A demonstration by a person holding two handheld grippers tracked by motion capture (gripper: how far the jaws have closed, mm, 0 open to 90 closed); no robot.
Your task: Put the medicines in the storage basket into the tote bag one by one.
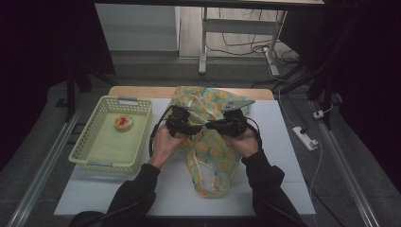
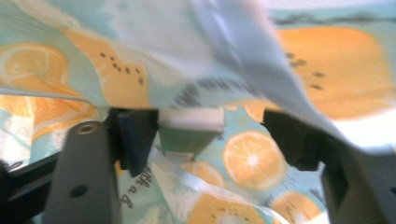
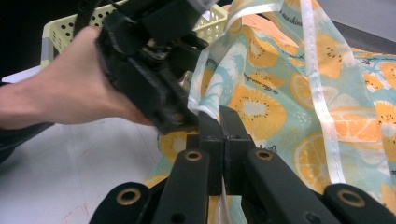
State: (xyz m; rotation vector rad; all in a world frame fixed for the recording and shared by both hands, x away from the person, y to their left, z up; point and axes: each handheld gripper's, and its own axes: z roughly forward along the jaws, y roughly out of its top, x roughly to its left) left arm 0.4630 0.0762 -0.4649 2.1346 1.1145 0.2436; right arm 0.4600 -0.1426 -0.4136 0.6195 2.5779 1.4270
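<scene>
Your right gripper (image 3: pixel 219 122) has its jaws pinched together on the fruit-print cloth (image 1: pixel 208 142), while your left gripper (image 2: pixel 210 133) holds its jaws apart with a fold of cloth between them. The cloth lies mid-table; the yellow basket (image 1: pixel 137 142) sits at nine o'clock from it, holding a small round item (image 1: pixel 123 123).

Count on worktop (image 1: pixel 283 156): one.
Fruit-print cloth (image 1: pixel 208 151): one piece, orange slices on pale teal.
Yellow-green basket (image 1: pixel 90 142): one.
Small round item in basket (image 1: pixel 123 123): one; kind unclear.
Grippers: two, left gripper (image 1: pixel 182 124) and right gripper (image 1: pixel 226 124).
Hands: two.
White power strip (image 1: pixel 306 138) on floor: one.
</scene>
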